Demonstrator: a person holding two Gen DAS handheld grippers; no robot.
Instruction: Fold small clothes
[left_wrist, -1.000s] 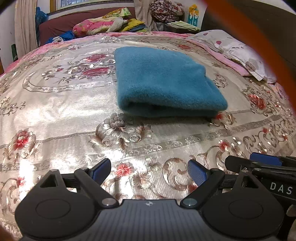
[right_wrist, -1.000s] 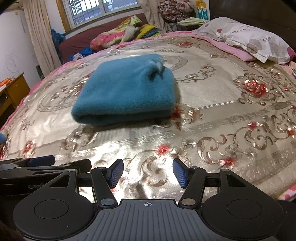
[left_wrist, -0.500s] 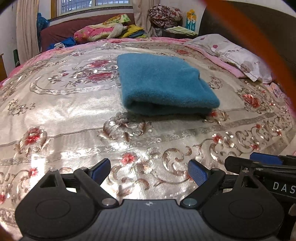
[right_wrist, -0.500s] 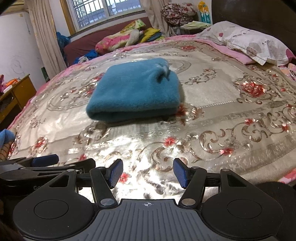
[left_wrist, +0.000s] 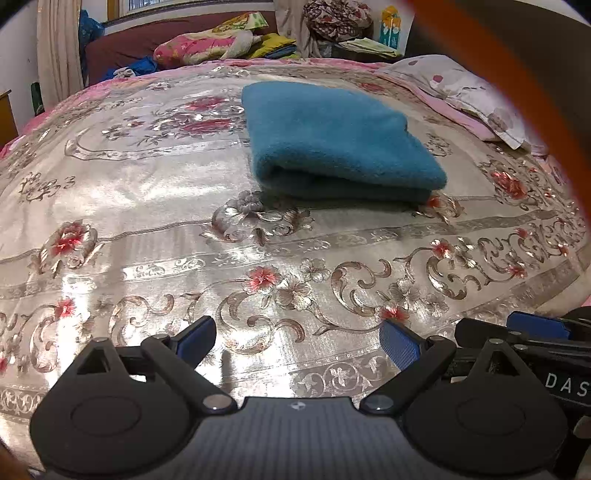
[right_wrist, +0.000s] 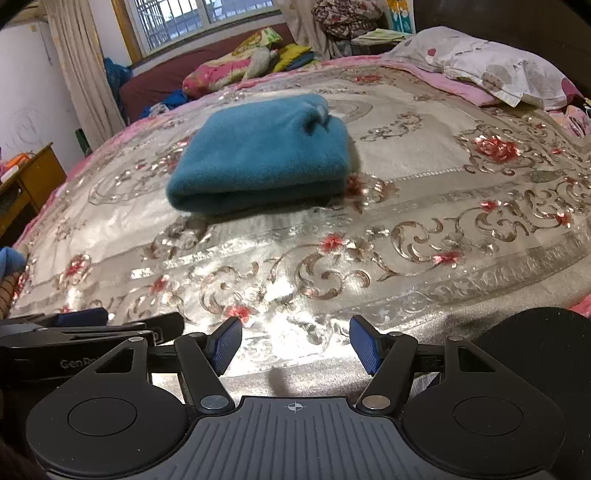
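Note:
A teal fleece garment (left_wrist: 332, 140) lies folded into a thick rectangle on the shiny floral bedspread (left_wrist: 147, 206); the right wrist view shows the same garment (right_wrist: 262, 155) with its rounded fold edge toward me. My left gripper (left_wrist: 297, 341) hovers over the near part of the bed, well short of the garment, its jaws opening wide with nothing between them. My right gripper (right_wrist: 295, 345) hangs beside it near the bed's front edge, jaws also opening and empty. Each gripper's blue-padded fingers show at the edge of the other's view.
A pale patterned pillow (right_wrist: 498, 70) lies at the far right of the bed. Behind the bed stand a dark red sofa (right_wrist: 166, 81) piled with bright bedding and clothes, curtains and a barred window. A wooden desk (right_wrist: 26, 181) stands at the left.
Both grippers have drawn back from the folded garment toward the bed's near edge, so it looks smaller and farther. Both pairs of jaws have spread slightly wider.

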